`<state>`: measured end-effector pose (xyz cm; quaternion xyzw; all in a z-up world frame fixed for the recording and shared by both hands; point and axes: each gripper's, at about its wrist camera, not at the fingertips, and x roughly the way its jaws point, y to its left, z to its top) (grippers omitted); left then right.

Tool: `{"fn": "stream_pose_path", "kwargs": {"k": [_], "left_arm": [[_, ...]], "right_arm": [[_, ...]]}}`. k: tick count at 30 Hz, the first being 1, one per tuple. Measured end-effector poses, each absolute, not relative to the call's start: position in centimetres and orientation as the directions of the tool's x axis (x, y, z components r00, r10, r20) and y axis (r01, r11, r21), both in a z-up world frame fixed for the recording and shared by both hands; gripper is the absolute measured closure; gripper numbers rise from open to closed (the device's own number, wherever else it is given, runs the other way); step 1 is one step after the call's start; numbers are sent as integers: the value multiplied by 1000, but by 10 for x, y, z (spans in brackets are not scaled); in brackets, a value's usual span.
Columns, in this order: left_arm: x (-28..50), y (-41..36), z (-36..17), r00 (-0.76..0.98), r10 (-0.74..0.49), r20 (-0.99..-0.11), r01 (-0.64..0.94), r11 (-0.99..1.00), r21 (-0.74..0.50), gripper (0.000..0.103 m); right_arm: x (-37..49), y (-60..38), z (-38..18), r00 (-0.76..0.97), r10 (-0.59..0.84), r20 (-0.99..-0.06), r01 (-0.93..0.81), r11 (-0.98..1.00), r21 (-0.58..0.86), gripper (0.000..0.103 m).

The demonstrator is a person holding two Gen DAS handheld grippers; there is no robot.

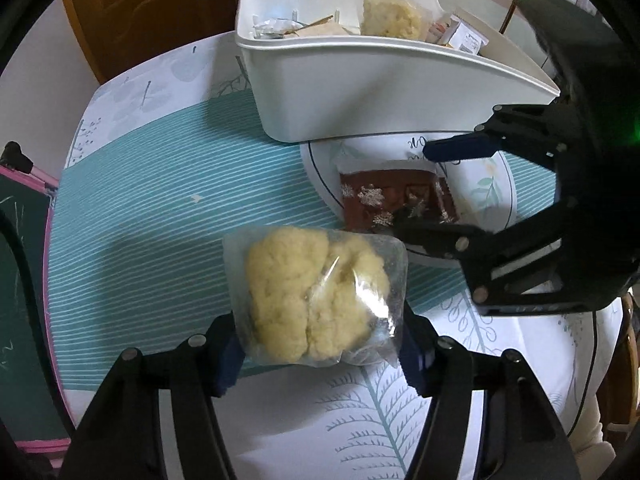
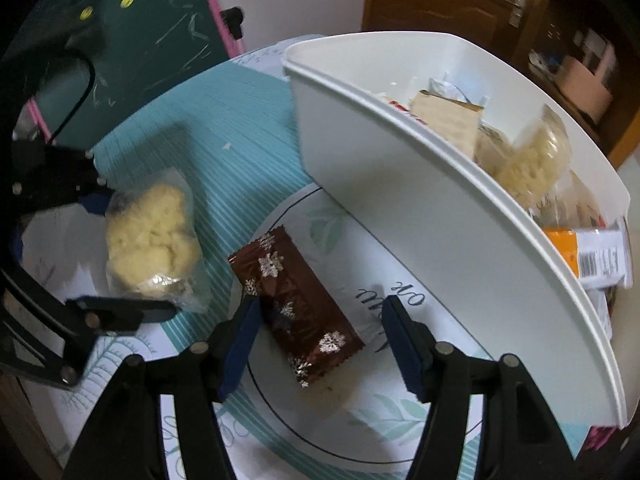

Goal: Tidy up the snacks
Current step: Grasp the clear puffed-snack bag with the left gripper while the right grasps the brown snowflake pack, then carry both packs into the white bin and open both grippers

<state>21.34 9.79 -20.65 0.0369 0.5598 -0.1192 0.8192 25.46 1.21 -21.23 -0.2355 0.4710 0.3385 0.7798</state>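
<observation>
A clear bag of pale yellow puffed snack (image 1: pixel 316 296) sits between the pads of my left gripper (image 1: pixel 320 348), which is shut on it just above the tablecloth; the bag also shows in the right wrist view (image 2: pixel 154 240). A brown foil snack packet with snowflakes (image 2: pixel 298 300) lies on a white plate (image 2: pixel 384 428). My right gripper (image 2: pixel 320 340) is open, its fingers on either side of the packet's near end, and it also shows in the left wrist view (image 1: pixel 416 188). A white bin (image 1: pixel 360 92) behind the plate holds several snack packets.
The round table has a teal striped and leaf-print cloth (image 1: pixel 160 208). A green chalkboard with a pink frame (image 2: pixel 160 28) stands at the table's edge. A wooden door (image 1: pixel 132 12) is behind the table.
</observation>
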Motion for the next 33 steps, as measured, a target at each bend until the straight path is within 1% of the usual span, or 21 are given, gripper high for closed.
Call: {"fn": "stream_pose_path", "kwargs": {"k": [3, 5, 7, 9, 12, 17, 22, 28, 33], "left_arm": [[211, 101, -207, 348, -142, -927, 220, 973, -67, 40], [210, 103, -206, 343, -130, -930, 206, 977, -61, 41], [209, 103, -204, 348, -118, -930, 198, 979, -50, 41], [207, 103, -199, 357, -109, -928, 194, 980, -40, 41], [202, 101, -191, 374, -97, -922, 197, 980, -23, 41], [190, 94, -178, 404, -87, -911, 205, 979, -3, 41], [173, 85, -161, 433, -91, -897, 222, 975, 8, 41], [157, 71, -125, 504, -114, -856, 255, 967, 21, 41], [151, 57, -88, 561, -138, -816, 280, 959, 31, 41]], "right_arm": [[251, 13, -212, 343, 326, -881, -757, 651, -54, 37], [251, 13, -213, 349, 342, -872, -746, 665, -38, 39], [251, 13, -214, 329, 375, -867, -740, 672, 10, 51], [248, 13, -214, 335, 384, -860, -735, 678, 16, 62], [242, 13, -213, 340, 386, -858, -729, 684, 18, 68], [225, 2, -203, 350, 431, -832, -701, 709, 72, 69], [200, -23, -179, 391, 482, -784, -656, 744, 130, 70], [174, -64, -139, 477, 513, -714, -577, 795, 186, 70], [161, -91, -100, 564, 514, -647, -522, 828, 203, 70]]}}
